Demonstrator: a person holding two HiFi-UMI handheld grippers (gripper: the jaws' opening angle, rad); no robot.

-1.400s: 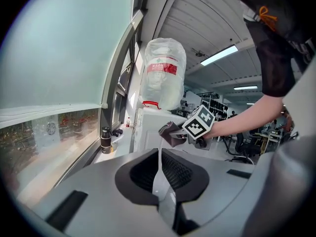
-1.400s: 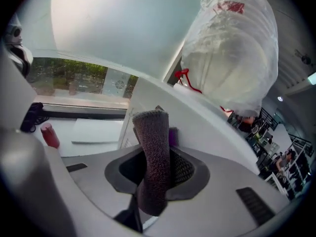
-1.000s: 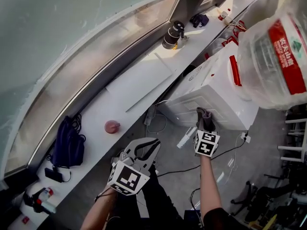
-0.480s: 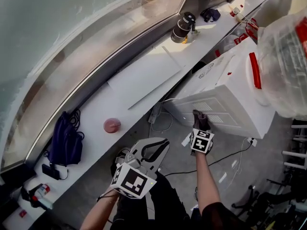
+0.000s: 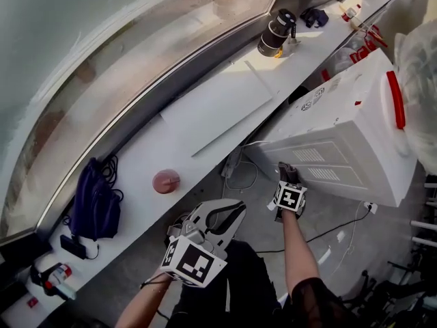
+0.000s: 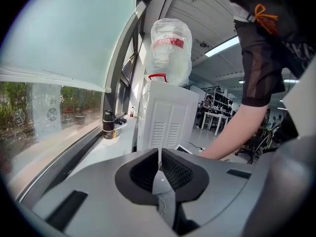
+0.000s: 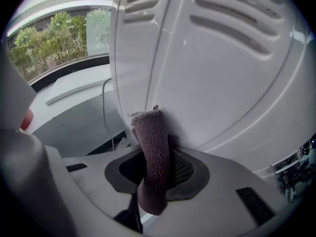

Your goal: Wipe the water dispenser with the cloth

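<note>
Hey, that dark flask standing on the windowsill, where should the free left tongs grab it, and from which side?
Grip the flask around its round body, near mid-height, coming in level from the room side: it stands upright on the sill with the window right behind it. The left tongs are shut, so they would likely need opening first.

Daylight is cast brightly through the window [image 5: 102,60] (a ceiling strip light [image 6: 224,46] glows too); edges are bent and darkened in both gripper views.
</note>
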